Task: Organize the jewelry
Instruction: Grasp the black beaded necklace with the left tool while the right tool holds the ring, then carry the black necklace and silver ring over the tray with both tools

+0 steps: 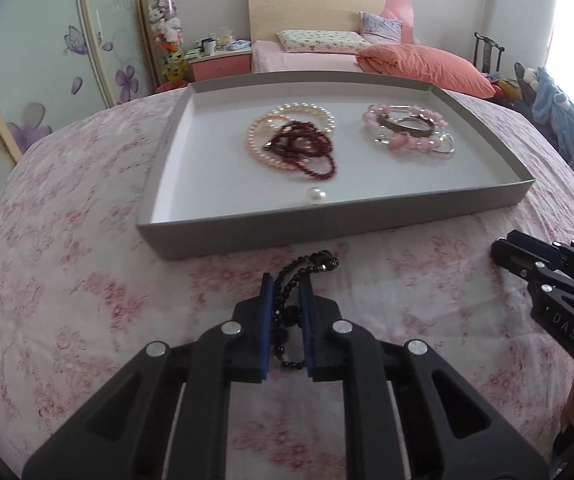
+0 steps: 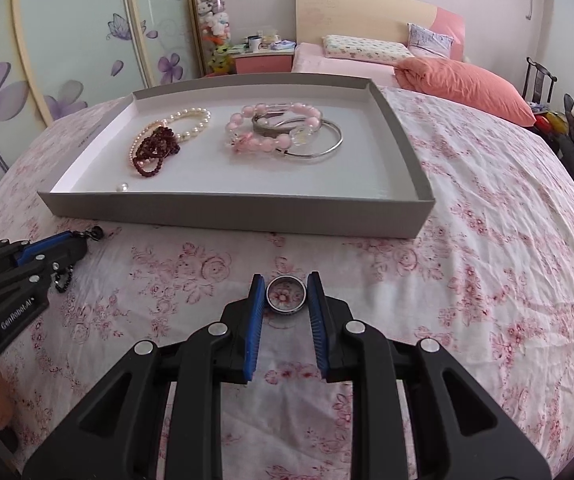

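Note:
A black bead string lies on the floral cloth just in front of the grey tray. My left gripper is shut on it, with loops spilling out ahead of and behind the blue pads; in the right wrist view the same gripper shows beads dangling below. My right gripper is shut on a small silver ring resting on the cloth, a pad against each side. It appears again at the right edge of the left wrist view.
The tray holds pearl strands, dark red beads, a pink bead bracelet, a silver bangle and one loose pearl. Behind it are a bed with an orange quilt and a wardrobe.

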`<act>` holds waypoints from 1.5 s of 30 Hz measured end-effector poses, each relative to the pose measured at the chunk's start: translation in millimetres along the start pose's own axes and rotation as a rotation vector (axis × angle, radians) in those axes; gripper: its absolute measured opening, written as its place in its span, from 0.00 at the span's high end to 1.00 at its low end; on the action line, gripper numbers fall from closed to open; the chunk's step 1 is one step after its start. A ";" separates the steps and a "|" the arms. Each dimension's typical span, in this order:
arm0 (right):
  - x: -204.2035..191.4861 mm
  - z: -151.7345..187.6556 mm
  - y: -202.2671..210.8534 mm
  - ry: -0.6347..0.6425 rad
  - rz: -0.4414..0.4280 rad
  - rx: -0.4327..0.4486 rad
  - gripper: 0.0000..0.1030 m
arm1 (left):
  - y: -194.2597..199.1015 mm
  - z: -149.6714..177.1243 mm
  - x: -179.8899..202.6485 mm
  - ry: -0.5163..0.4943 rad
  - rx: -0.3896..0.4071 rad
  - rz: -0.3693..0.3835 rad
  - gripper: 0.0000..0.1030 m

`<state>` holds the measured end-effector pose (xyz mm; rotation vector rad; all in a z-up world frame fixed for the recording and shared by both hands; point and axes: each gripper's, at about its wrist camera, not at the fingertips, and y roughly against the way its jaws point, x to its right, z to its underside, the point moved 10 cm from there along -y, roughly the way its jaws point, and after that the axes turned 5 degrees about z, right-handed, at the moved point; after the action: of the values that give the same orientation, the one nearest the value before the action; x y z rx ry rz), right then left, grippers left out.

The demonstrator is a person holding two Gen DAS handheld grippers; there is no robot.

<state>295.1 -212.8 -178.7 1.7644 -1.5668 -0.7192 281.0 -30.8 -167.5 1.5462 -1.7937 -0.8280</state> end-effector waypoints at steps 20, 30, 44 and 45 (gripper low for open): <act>2.8 0.1 0.8 -0.016 -0.018 -0.001 0.77 | 2.2 2.9 -4.5 0.026 0.017 0.018 0.84; 5.0 0.3 18.0 -0.056 -0.044 0.036 0.78 | 12.6 10.2 -15.3 0.068 0.021 0.042 0.90; -5.3 -48.5 92.2 -0.052 -0.052 0.310 0.78 | 91.8 -32.4 -12.7 0.035 0.279 0.010 0.95; -5.3 -52.1 96.8 -0.052 -0.048 0.336 0.78 | 97.0 -35.9 -10.6 0.026 0.300 0.002 0.95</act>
<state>273.7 -207.5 -70.8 2.0427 -1.7664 -0.5512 252.4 -11.2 -69.5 1.7309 -1.9690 -0.5523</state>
